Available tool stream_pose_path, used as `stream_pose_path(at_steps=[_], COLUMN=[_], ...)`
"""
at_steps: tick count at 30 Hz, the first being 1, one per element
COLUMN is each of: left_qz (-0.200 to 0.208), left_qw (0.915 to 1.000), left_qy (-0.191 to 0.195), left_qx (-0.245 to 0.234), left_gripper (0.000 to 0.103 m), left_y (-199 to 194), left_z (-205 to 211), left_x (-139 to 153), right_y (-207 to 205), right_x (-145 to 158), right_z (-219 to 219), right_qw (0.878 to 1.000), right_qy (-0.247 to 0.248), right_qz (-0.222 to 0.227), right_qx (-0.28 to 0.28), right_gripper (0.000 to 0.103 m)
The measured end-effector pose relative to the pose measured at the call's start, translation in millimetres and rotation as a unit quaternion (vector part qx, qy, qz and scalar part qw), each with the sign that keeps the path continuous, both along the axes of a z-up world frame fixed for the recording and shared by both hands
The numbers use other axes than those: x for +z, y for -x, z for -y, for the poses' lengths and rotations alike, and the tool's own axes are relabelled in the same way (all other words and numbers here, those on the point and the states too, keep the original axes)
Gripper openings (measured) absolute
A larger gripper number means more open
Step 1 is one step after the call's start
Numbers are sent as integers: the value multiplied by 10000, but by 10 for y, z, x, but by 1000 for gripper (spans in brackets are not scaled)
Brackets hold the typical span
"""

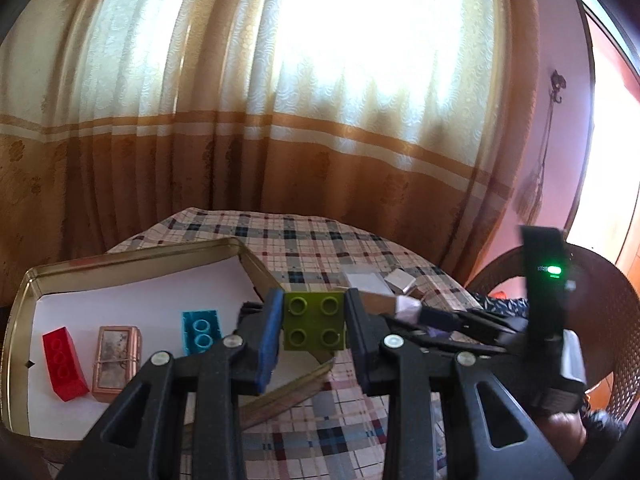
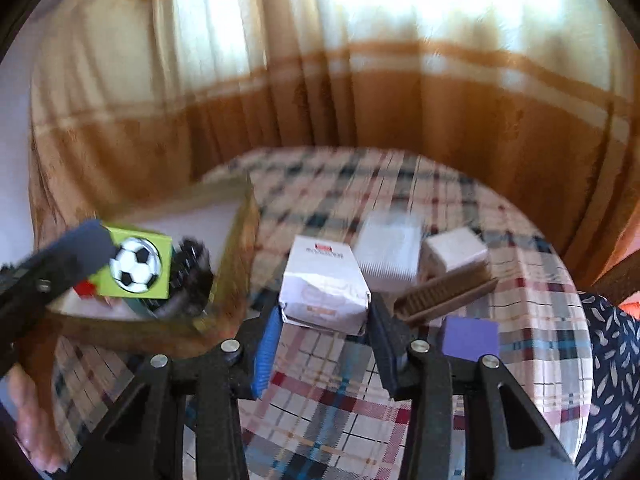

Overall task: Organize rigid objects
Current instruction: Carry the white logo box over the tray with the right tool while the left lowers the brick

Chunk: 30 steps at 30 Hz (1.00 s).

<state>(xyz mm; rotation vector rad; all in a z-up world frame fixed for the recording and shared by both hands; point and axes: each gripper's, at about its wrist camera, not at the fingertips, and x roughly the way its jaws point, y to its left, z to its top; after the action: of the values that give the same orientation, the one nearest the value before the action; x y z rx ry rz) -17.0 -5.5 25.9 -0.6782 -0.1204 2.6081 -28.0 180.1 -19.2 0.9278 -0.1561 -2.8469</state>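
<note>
A square olive-green plastic building brick (image 1: 314,321) with four studs and a football picture on one side is held above the rim of a gold metal tin (image 1: 132,254). Inside lie a red sloped brick (image 1: 64,364), a copper box (image 1: 117,357) and a cyan brick (image 1: 200,331). A white carton (image 2: 325,284) sits on the checked cloth.

Strong daylight through the cream-and-tan patterned curtain (image 1: 320,80) blows out the frame above it; checked tablecloth (image 1: 320,240) below sits dimmer. Right wrist view motion-blurred throughout, curtain (image 2: 320,80) smeared. Fisheye bending, dark corners in both.
</note>
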Motion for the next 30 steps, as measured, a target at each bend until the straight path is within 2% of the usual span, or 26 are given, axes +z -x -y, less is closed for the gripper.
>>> stream_pose_path(at_steps=[6,14,20,30], left_qz=[-27,-69,-66,-101], left_qw=[9996,9982,9962,9916], left_qy=[-3,-37,58,258], left_qx=[277,600,871,1264], left_gripper=[30,30,30,30], left_y=[72,134,203,287], left_z=[159,377,490,640], left_x=[24,52,28,-26], right_y=[-129,-221,-286,-233], right_x=[157,321,526,565], right_z=[146,256,441,821], right_qw=[9978,9945,9917,9867], right_qy=[59,178,168,-123], right_qz=[-589,-936,-1237,-1613], right_qx=[-288,-439,-317,-191], right_gripper=[44,44,44,44])
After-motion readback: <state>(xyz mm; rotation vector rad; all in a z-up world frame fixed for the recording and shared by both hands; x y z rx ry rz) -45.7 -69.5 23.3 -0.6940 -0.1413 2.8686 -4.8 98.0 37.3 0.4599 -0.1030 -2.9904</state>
